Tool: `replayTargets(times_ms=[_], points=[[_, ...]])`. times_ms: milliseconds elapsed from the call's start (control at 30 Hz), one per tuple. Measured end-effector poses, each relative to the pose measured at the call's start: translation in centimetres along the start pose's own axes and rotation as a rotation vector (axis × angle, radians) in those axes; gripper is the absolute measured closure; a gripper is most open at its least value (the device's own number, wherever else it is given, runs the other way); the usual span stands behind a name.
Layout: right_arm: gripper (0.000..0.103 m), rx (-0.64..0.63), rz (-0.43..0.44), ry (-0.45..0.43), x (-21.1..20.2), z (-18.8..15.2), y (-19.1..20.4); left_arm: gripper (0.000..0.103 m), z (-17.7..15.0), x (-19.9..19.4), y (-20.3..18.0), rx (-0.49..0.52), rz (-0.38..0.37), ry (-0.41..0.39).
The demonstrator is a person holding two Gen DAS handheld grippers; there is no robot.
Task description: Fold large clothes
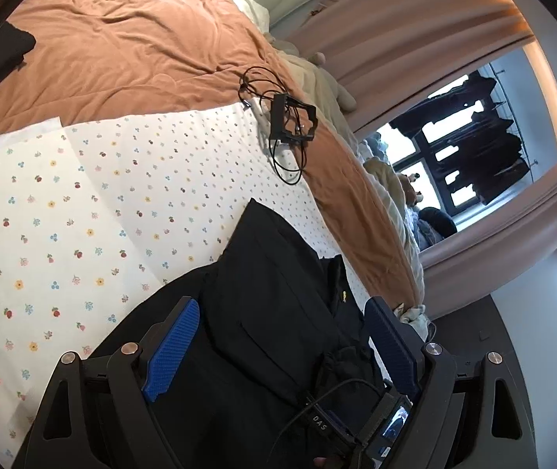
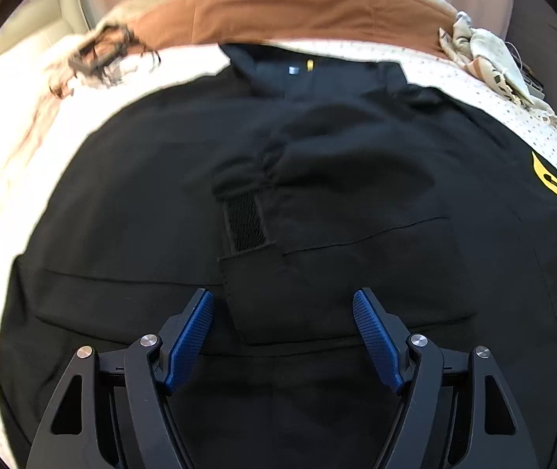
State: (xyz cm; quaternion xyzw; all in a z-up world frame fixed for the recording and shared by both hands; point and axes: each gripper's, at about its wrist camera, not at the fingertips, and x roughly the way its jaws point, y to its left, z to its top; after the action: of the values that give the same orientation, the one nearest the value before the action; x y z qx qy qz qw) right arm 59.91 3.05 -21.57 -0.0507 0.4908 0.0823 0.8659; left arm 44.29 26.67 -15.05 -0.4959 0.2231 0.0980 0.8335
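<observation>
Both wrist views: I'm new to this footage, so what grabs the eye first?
A big black garment spreads over the floral sheet, with both the left gripper and right gripper open above it. Beyond lies a rumpled orange blanket, with a black frame and cables at its edge.

Bed (image 1: 63, 195) w/ floral sheet: black jacket (image 2: 317, 195), orange blanket (image 1: 122, 47), cables (image 1: 278, 133).

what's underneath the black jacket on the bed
The black jacket lies on a white flower-print sheet, visible around its edges. Anything directly beneath the jacket is covered.
</observation>
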Motion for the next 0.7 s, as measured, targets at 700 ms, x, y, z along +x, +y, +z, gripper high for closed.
replayTargets(times_ms=[700], points=[[0.062,0.363,-0.066,-0.163,-11.9,-1.9,-21.8,0.016,-1.5,0.3,-3.0,0.088,-0.016,0.025]])
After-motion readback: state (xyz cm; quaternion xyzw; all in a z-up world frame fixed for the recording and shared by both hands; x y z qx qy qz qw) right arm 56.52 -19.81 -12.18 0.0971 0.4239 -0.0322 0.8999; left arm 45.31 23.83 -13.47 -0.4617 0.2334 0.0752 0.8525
